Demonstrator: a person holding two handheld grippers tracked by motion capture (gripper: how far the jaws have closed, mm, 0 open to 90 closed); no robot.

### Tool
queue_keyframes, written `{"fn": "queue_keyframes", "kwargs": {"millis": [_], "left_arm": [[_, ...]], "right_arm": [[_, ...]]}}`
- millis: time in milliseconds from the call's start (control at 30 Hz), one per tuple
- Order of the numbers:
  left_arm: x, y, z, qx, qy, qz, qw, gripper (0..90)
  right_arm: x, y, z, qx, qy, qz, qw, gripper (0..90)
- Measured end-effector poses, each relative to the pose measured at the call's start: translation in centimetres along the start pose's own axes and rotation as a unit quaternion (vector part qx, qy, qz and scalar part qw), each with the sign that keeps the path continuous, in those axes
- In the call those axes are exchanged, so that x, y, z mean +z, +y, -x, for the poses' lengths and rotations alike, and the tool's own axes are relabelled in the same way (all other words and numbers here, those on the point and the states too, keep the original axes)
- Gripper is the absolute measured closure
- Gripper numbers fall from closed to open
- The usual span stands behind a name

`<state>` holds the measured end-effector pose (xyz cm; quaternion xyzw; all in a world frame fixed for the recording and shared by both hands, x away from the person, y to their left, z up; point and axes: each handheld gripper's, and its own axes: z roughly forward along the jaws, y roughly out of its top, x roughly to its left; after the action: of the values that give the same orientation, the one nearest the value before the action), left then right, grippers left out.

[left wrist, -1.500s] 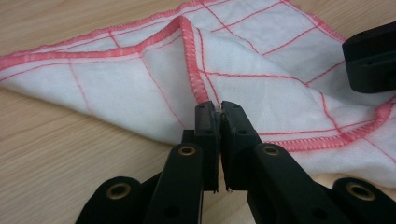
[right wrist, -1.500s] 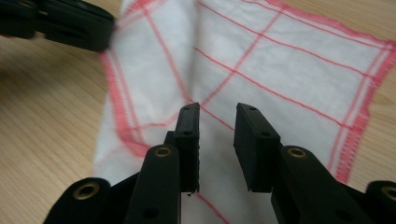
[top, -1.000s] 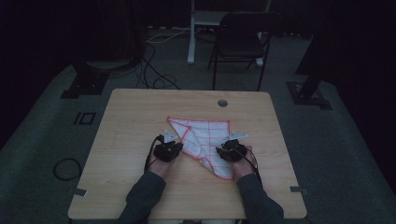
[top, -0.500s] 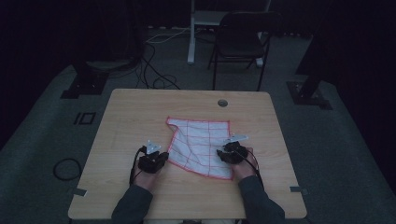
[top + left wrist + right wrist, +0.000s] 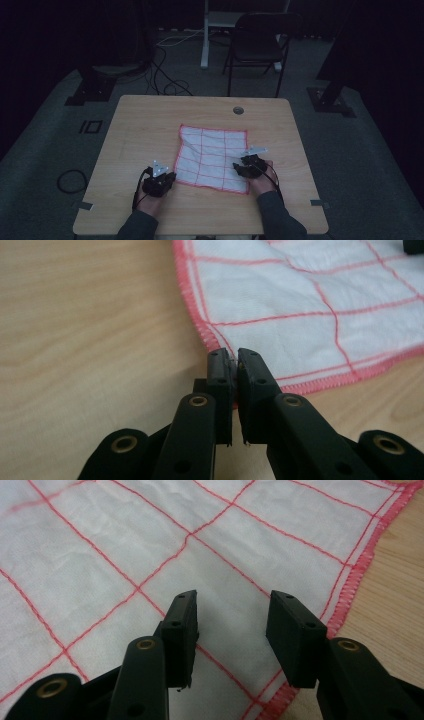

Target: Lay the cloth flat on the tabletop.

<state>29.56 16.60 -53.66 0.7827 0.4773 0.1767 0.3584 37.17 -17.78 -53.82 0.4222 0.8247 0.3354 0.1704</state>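
A white cloth [image 5: 212, 157] with red grid lines and a red hem lies spread flat on the wooden table [image 5: 150, 120]. My left gripper [image 5: 169, 179] sits at the cloth's near left corner. In the left gripper view its jaws [image 5: 234, 357] are pressed together with the hem of the cloth [image 5: 310, 305] pinched between the tips. My right gripper [image 5: 241, 167] rests over the cloth's near right part. Its jaws [image 5: 232, 605] have just been opening and stand apart above the cloth [image 5: 150, 545], with nothing gripped between them.
A round cable hole [image 5: 238, 110] sits in the table's far edge. Behind the table stand a dark folding chair [image 5: 260, 45] and a white post [image 5: 205, 35]. Cables [image 5: 167, 75] run over the grey floor. Bare wood lies left of the cloth.
The left gripper has drawn the cloth's corner out to the left and nearer the front edge, so the folded cloth now lies flat. The right jaws have opened wider.
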Motion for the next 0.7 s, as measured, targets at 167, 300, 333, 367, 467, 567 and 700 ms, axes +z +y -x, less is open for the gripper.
{"fn": "queue_keyframes", "kwargs": {"millis": [167, 300, 333, 367, 467, 567, 700], "left_arm": [[0.0, -0.5, 0.3, 0.002, -0.003, -0.008, 1.0000, 84.8], [-0.3, -0.7, 0.6, 0.006, -0.008, -0.012, 0.9999, 84.1], [-0.4, -0.8, 0.6, 0.006, -0.011, -0.012, 0.9998, 84.2], [-0.4, -0.9, 0.8, 0.007, -0.012, -0.012, 0.9998, 84.6], [-0.6, -1.1, 1.4, 0.015, -0.014, -0.012, 0.9997, 85.5], [-0.7, -1.3, 1.6, 0.017, -0.016, -0.012, 0.9997, 85.6], [-0.9, -1.6, 1.9, 0.012, -0.019, -0.007, 0.9997, 85.6]], "right_arm": [[-0.1, -0.1, -0.1, 0.001, 0.000, 0.001, 1.0000, 55.6], [-0.4, -0.4, -0.1, 0.000, 0.000, 0.002, 1.0000, 55.5], [-0.4, -0.5, -0.1, 0.000, 0.000, 0.003, 1.0000, 55.5], [-0.5, -0.6, 0.0, 0.000, 0.001, 0.004, 1.0000, 55.4], [-0.6, -0.7, 0.0, -0.001, 0.001, 0.005, 1.0000, 55.3], [-0.6, -0.8, 0.1, 0.000, 0.002, 0.006, 1.0000, 55.3], [-0.7, -0.9, 0.2, -0.002, 0.003, 0.007, 1.0000, 55.2]]}}
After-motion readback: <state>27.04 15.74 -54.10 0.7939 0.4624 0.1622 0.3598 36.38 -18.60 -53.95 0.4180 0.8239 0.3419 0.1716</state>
